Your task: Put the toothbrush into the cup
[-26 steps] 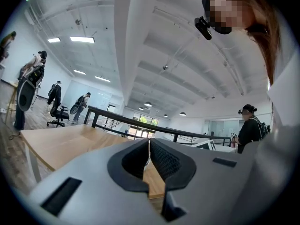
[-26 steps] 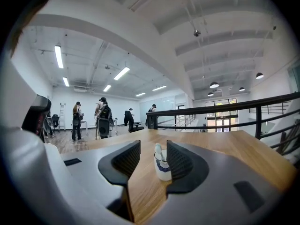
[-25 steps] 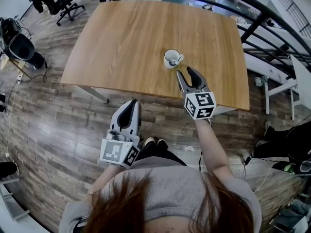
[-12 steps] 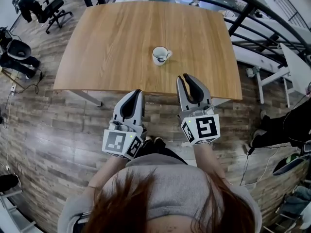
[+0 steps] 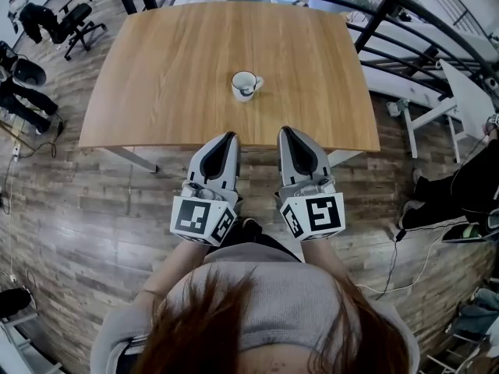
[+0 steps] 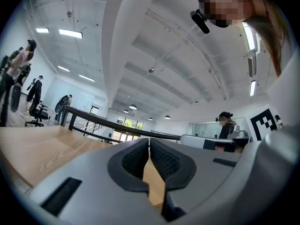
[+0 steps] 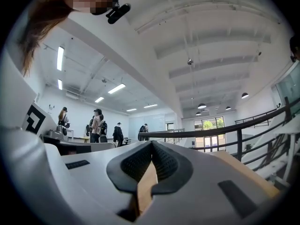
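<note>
My left gripper (image 5: 227, 137): jaws together, empty; at the near edge of the table (image 5: 156, 76)
My right gripper (image 5: 288, 132): jaws together, empty; just beside the left one
Cup (image 5: 245, 85): upright at mid-table; well apart from both grippers; nothing stands between
Toothbrush: a thin dark thing (image 5: 246, 89) shows in the cup; too small to be sure
Around: railing (image 5: 390, 14) behind the table
Head view only: the cup
Right gripper view only: people (image 7: 96, 125) standing far off

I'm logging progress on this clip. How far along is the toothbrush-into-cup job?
Looks done: the table holds only the white cup, and the small dark thing inside it is probably the toothbrush, though it is too small to be sure. In hand: nothing; the left tool and right tool are both shut and empty, near the table's front edge, apart from the cup. Left: seemingly nothing.
</note>
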Available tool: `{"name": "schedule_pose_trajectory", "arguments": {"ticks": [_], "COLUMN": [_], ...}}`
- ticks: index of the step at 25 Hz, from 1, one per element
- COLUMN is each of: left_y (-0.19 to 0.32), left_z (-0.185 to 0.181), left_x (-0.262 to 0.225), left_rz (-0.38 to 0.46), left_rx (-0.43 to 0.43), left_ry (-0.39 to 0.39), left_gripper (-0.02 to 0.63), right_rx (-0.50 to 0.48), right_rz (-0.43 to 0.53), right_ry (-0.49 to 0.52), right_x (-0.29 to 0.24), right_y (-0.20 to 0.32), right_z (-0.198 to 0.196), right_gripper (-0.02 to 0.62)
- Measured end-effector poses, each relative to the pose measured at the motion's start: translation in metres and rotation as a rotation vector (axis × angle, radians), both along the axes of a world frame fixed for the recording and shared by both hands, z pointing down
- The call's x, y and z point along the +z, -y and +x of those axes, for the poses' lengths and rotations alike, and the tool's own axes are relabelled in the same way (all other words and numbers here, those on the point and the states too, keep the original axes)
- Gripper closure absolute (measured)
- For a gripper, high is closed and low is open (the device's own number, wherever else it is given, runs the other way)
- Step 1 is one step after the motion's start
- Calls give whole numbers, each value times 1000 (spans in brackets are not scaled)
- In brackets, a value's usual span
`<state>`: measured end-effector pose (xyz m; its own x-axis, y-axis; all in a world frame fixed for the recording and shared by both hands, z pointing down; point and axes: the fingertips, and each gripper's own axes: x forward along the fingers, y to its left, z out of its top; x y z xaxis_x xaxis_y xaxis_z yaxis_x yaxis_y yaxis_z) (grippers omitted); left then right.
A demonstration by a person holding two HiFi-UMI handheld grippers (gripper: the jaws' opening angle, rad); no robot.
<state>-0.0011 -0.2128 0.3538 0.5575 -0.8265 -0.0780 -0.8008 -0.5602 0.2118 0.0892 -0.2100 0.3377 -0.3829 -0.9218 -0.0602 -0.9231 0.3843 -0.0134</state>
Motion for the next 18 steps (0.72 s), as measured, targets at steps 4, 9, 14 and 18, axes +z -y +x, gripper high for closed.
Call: {"name": "schedule_pose_trajectory", "arguments": {"ticks": [4, 9, 14, 18], "left_y": [2, 7, 14, 7], "left_z": [5, 9, 7, 3], "left_x": [1, 10, 13, 9], "left_rz": [-2, -8, -6, 0], "left_rx": [-10, -45, -74, -65], "left_ry": [7, 12, 10, 7], "left_gripper": [598, 598, 598, 598], "right_rx": [-2, -30, -25, -16], "right_rz": [-14, -17, -17, -21], "right_ry": [11, 3, 4, 1], "right_x": [4, 10, 12, 11], "right_y": [-2, 4, 10, 4], "right_z": [1, 3, 0, -6], "right_gripper": [581, 581, 581, 581]}}
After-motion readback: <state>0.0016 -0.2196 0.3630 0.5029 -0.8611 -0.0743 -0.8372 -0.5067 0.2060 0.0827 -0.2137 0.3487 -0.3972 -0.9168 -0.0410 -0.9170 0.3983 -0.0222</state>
